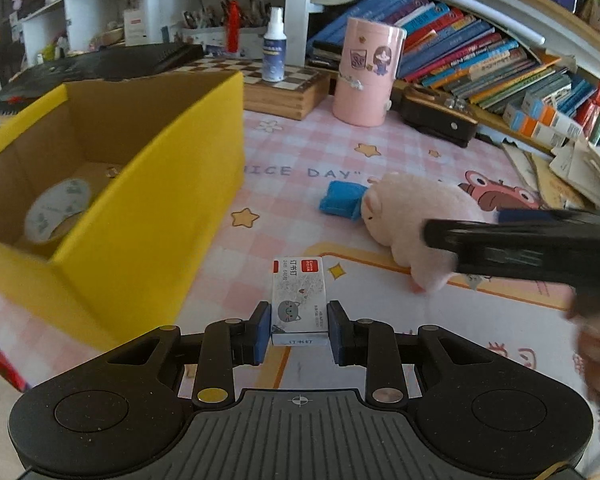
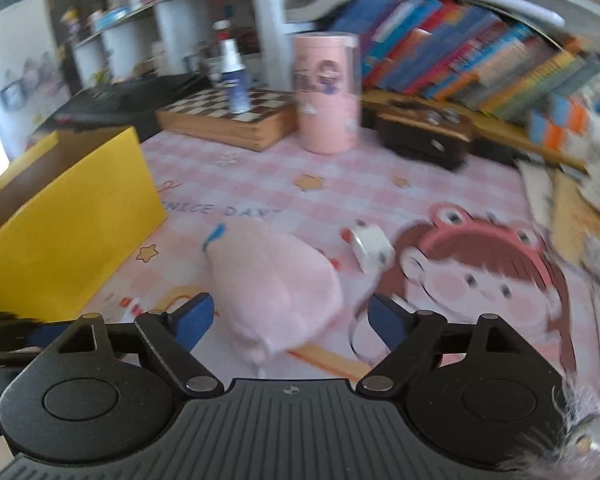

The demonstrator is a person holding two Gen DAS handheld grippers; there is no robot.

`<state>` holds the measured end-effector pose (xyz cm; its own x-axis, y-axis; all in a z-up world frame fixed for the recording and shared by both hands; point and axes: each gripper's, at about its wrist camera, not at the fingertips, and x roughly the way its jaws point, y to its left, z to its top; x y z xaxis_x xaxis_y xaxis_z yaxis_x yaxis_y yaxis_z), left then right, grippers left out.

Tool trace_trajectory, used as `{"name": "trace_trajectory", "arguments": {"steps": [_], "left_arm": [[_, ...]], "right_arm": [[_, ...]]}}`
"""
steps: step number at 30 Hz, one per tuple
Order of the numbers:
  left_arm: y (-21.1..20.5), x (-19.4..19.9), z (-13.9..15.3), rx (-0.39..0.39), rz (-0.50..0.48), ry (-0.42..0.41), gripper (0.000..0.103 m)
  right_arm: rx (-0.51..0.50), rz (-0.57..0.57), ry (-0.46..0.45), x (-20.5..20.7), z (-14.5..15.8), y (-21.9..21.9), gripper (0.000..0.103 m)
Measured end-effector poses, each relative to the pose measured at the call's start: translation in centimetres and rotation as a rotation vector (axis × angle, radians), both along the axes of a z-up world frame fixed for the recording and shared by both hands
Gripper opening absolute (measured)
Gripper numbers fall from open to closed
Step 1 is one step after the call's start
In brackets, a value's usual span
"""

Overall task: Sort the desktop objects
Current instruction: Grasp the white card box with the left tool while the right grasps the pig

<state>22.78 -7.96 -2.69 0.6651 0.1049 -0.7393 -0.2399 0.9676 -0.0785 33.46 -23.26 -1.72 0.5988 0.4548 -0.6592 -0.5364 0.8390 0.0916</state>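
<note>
Left gripper (image 1: 299, 326): clenched on a small staple box (image 1: 299, 300), its blue pads pressing the box's two long sides; the box is held just above the pink desk mat (image 1: 292, 148).
Staple box: white and grey with a red label and a cat face printed on top, its far end pointing toward the middle of the desk.
Right gripper (image 2: 288, 320): released, jaws wide, with the pink pig plush (image 2: 276, 292) lying between them; the pads do not press on it.
Pig plush: on the mat, right of the yellow box, beside a small blue object (image 1: 342, 200).
Yellow cardboard box (image 1: 148, 216): open-topped, on the left of the desk, with a roll of tape (image 1: 56, 212) inside.
Small white object (image 2: 370, 246): blurred, on the mat just beyond the plush.
Back of desk: pink cylindrical container (image 1: 366, 72), chessboard case (image 1: 276, 84) with a spray bottle (image 1: 273, 46) standing on it, leaning books (image 1: 480, 56).
</note>
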Motion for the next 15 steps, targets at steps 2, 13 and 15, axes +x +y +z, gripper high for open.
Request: {"name": "trace_trajectory", "arguments": {"steps": [2, 13, 15], "left_arm": [[0.1, -0.7, 0.4, -0.001, 0.005, -0.006, 0.028], [0.0, -3.1, 2.1, 0.006, 0.011, -0.044, 0.028], [-0.1, -3.5, 2.3, 0.003, 0.005, -0.051, 0.028]], "right_arm": [[-0.036, 0.031, -0.029, 0.7, -0.5, 1.2, 0.084], [-0.149, 0.106, -0.044, 2.4, -2.8, 3.8, 0.069], [-0.149, 0.098, -0.039, 2.1, -2.7, 3.5, 0.067]]}}
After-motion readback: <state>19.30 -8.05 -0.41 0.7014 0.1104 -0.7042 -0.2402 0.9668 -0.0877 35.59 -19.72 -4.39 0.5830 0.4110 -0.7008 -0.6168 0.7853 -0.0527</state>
